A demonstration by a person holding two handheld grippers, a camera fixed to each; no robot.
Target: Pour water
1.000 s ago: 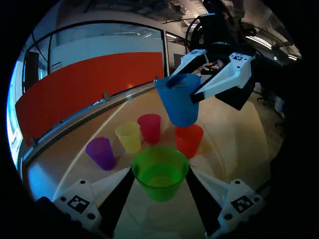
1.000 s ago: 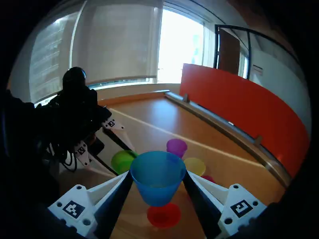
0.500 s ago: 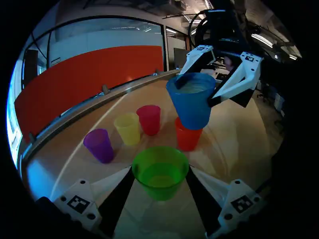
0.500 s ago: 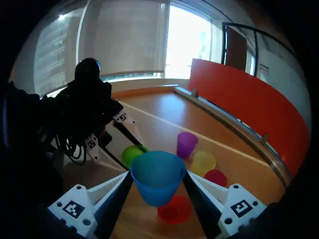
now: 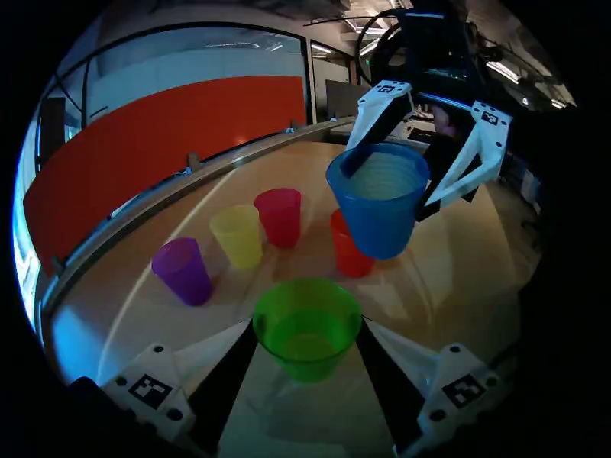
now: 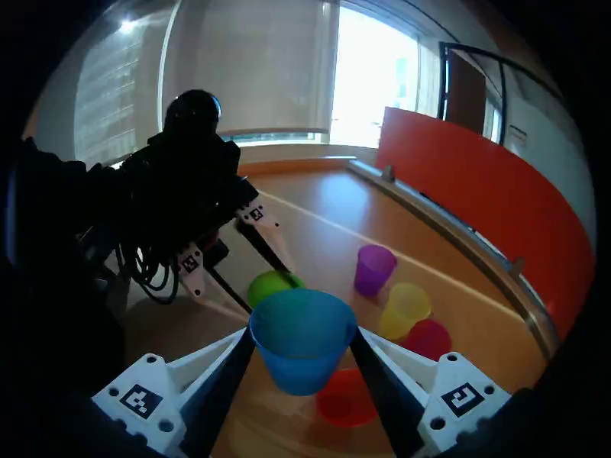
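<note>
- Left gripper view: left gripper (image 5: 307, 337) has both fingers clamped on the sides of a green cup (image 5: 307, 324), which is upright and held above the wooden table (image 5: 466, 252).
- Right gripper (image 5: 386, 189) is opposite, fingers pressed on either side of a blue cup (image 5: 378, 210). The cup is clear of the table and tipped a little, mouth toward the camera. Inside looks pale; water level cannot be told.
- Blue cup overlaps the orange cup (image 5: 347, 248) standing behind it.
- Four cups stand on the table in an arc: purple cup (image 5: 183, 269) nearest the railed edge, then the yellow cup (image 5: 238, 235), the red cup (image 5: 279, 216) and the orange one toward the middle.
- Orange partition (image 5: 153, 145) runs along the railed edge.
- Right gripper view: blue cup sits between this gripper's fingers, with the orange cup directly below it on the table. The green cup is just beyond, in the other gripper's fingers.
</note>
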